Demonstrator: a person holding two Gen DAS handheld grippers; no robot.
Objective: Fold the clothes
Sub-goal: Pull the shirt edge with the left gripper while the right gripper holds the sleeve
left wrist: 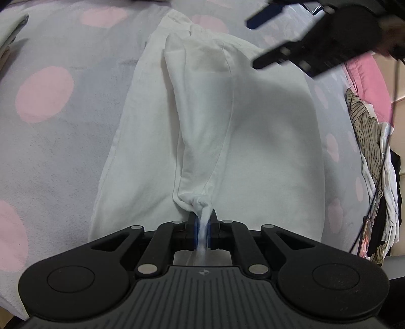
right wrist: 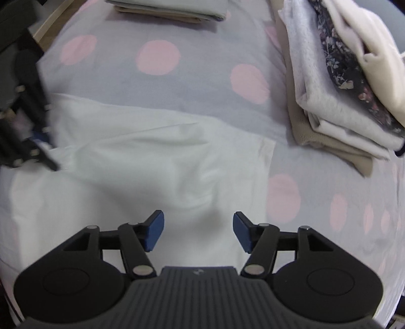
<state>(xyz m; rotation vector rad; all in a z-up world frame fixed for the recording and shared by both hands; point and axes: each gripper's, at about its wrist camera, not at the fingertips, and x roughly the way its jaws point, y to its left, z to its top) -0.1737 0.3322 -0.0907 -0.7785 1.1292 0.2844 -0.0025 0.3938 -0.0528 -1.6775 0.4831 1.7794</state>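
Two claws work over a white garment (left wrist: 265, 141) spread on a bed whose grey cover (left wrist: 63, 157) carries pink dots. In the left wrist view the left claw (left wrist: 202, 224) sits at 6 o'clock, its blue pads clamped tight on a twisted bunch of the white cloth, from which a raised ridge of fabric runs up toward 12 o'clock. The right claw (left wrist: 263, 35) shows at 1 o'clock in that view, blurred and dark, hanging above the far part of the garment. In the right wrist view the right claw (right wrist: 198, 232) stands with its blue pads well apart and nothing between them (the white cloth lies below, not gripped). The left claw (right wrist: 43, 151) appears there at 9 o'clock, blurred, at the garment's edge. A pile of folded clothes (right wrist: 341, 101) lies at 2 o'clock on the bed, and another flat folded stack (right wrist: 172, 10) at 12 o'clock.
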